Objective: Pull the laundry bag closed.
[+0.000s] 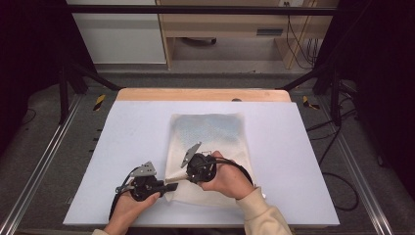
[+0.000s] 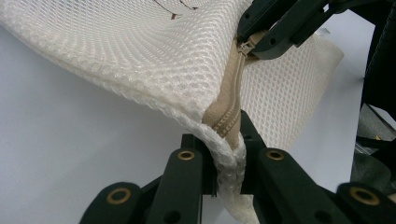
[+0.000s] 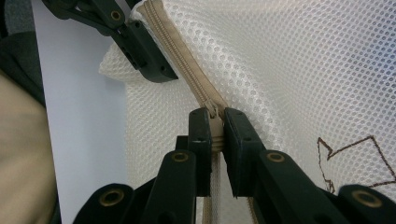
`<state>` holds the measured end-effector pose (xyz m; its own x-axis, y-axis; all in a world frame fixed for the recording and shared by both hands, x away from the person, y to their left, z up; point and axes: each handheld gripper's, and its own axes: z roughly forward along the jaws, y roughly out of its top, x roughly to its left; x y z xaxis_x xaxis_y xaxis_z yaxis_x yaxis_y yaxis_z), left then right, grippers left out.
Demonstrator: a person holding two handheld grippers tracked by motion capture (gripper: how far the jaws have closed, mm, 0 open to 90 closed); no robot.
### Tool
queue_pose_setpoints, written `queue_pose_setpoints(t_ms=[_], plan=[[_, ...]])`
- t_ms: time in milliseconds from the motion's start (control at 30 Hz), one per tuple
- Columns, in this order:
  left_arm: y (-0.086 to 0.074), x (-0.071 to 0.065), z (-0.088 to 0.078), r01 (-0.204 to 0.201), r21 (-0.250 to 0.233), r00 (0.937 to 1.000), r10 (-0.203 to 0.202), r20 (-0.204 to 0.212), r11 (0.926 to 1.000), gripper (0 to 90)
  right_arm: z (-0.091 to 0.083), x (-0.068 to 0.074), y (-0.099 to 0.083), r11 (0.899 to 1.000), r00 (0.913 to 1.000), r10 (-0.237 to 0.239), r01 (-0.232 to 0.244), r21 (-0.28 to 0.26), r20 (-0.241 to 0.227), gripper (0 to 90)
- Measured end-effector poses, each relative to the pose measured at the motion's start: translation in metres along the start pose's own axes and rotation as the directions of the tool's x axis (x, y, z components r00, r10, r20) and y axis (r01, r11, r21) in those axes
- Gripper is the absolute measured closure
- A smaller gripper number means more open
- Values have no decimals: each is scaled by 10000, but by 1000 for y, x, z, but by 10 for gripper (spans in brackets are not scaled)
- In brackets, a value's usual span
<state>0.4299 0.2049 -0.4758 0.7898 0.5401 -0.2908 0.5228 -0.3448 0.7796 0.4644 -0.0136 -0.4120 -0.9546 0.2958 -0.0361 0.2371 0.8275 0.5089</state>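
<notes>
Fingers of the left gripper [image 2: 227,161] are clamped on the corner of the cream mesh laundry bag [image 2: 154,56], pinching mesh and the end of its tan zipper [image 2: 232,95]. Right gripper [image 3: 216,140] fingers are closed on the zipper's slider [image 3: 212,108], just beyond the left pair. Bag lies on the pale blue-grey table [image 1: 132,137], corner lifted between both grippers.

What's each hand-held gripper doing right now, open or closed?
Left hand-held gripper: closed on the corner of the mesh bag, at the zipper's end.
Right hand-held gripper: closed on the zipper pull.
</notes>
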Motion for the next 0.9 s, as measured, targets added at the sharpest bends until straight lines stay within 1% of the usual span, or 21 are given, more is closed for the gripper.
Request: queue_pose_setpoints(t_ms=[567, 600, 900], plan=[[-1, 0, 1, 25, 32, 10000, -25, 19, 10000, 831, -1, -1, -4, 10000, 10000, 37, -37, -9, -33, 819], [-1, 0, 1, 22, 34, 10000, -22, 30, 10000, 831, -1, -1, -4, 10000, 10000, 94, -94, -28, -27, 819], [-1, 0, 0, -16, 35, 10000, 17, -8, 10000, 830, -2, -1, -5, 10000, 10000, 6, -6, 1, -10, 819]])
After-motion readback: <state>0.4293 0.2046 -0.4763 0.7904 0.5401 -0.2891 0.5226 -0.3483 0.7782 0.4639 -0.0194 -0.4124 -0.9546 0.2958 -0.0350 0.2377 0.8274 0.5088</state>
